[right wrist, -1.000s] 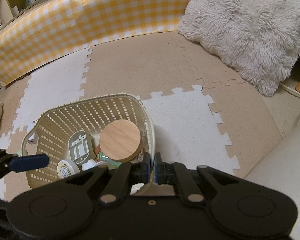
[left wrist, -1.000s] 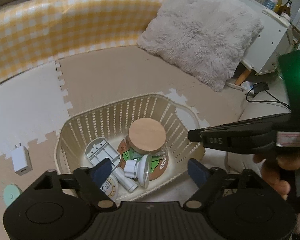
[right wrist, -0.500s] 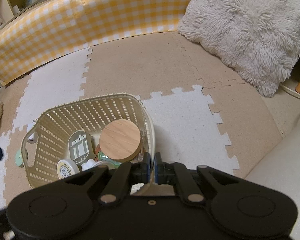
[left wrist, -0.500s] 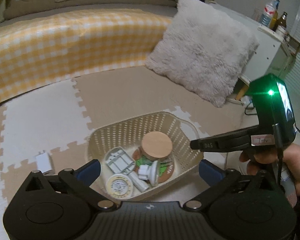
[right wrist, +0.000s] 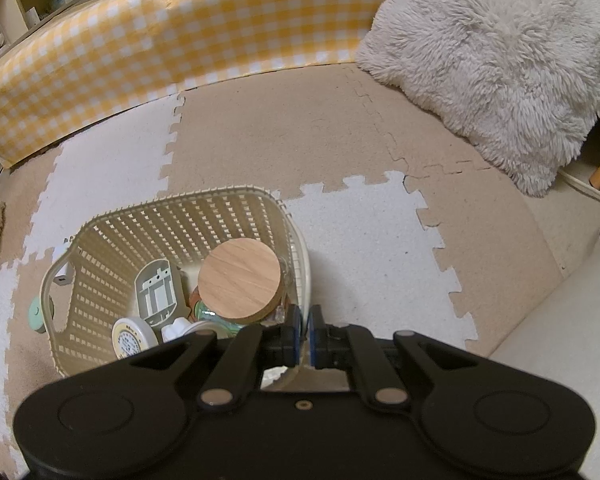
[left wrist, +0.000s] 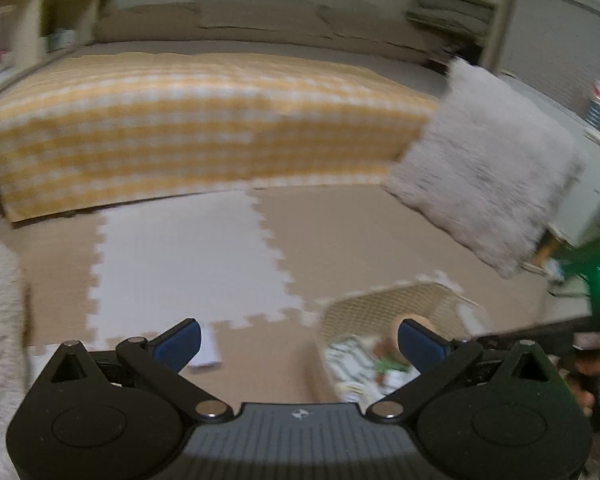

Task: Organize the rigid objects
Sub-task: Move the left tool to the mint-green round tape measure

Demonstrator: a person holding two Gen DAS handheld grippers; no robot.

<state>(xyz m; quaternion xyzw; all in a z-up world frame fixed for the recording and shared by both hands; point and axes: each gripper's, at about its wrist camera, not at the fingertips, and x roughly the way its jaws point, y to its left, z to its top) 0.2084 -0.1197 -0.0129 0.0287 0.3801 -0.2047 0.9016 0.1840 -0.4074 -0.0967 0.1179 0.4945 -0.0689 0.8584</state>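
Cream slatted basket, wood-toned lid (yellow-white gingham cushion behind).

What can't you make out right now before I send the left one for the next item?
- Basket contents, left wrist view: motion blur, and the left gripper fingers cover part.
- White charger, right wrist view: mostly hidden behind the basket wall.
- Mint-green item, right wrist view: half hidden by the basket handle.
- Jar contents, right wrist view: covered by its wooden lid.
- White flat item, left wrist view: blurred, partly behind a finger.
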